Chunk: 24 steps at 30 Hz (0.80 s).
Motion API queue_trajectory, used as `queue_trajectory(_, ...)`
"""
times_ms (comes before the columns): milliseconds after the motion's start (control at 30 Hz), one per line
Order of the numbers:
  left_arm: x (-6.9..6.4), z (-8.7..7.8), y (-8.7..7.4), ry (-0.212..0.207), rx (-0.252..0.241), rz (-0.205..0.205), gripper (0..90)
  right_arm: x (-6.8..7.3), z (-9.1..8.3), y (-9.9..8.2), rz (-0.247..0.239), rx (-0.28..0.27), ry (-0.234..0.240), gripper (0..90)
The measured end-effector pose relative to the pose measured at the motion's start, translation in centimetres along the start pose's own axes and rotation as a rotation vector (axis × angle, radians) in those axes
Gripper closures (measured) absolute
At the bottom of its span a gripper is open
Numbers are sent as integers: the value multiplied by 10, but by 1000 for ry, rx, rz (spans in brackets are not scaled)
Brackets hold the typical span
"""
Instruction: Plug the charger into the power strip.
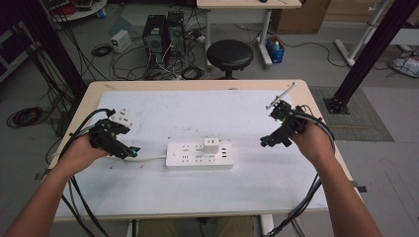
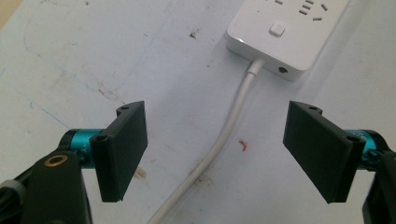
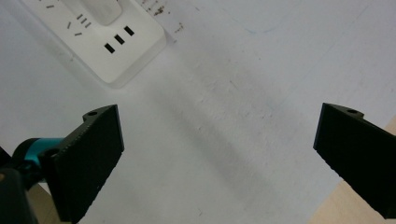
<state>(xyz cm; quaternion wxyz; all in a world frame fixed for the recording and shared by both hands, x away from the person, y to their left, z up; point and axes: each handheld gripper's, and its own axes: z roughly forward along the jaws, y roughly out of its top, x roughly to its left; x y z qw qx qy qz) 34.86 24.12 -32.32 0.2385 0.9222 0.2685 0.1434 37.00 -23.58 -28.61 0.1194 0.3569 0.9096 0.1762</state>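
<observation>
Two forearms enter from the bottom edge of the high view, one hand per gripper. Left gripper [image 1: 129, 150]: black frame, matte flat rectangular jaws on teal metal collars, a small white block on top, black cables trailing back off the table edge. Jaws spread wide, nothing between them. In the left gripper view the gripper [image 2: 215, 154] straddles the air above a white cord [image 2: 224, 140], not touching it.

Right gripper [image 1: 267, 141]: same black build, a thin grey plate rising from its top, cable looping down past the wrist. Jaws likewise spread wide and empty; in the right gripper view the gripper [image 3: 217, 154] hangs over bare mat.

One power strip [image 1: 199, 154], centre of the table, between the two grippers and apart from both. Smooth glossy white plastic, rounded rectangular slab. One square push-button [image 2: 277, 30] near the cord end; three small dark rectangular ports [image 3: 119, 40] in a row at the other end. One white cube-shaped adapter [image 1: 211, 145] sits plugged into the strip's top face. The cord is round, smooth and leaves the strip's left end toward the left gripper.

Table [image 1: 316, 106]: pale wood edge, covered by a white mat [image 1: 163, 111], scuffed, with faint blue lines and brown specks. One small red mark [image 2: 242, 145] beside the cord.

Floor behind: one round black stool [image 1: 230, 55], two dark computer towers [image 1: 163, 32], tangled cables.
</observation>
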Motion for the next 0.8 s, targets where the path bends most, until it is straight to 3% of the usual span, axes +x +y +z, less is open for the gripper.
queue_trajectory(200, -3, 0, 1, 3, -3, -5, 219, 1, 4, -10, 22, -2, 4, 10)
queue_trajectory(467, -3, 0, 0, 10, -1, -15, 220, 1, 6, -17, 11, -14, 9, 9)
queue_trajectory(800, -2, 4, -8, 2, -1, -32, 220, 0, 13, -24, 30, -17, 14, 10)
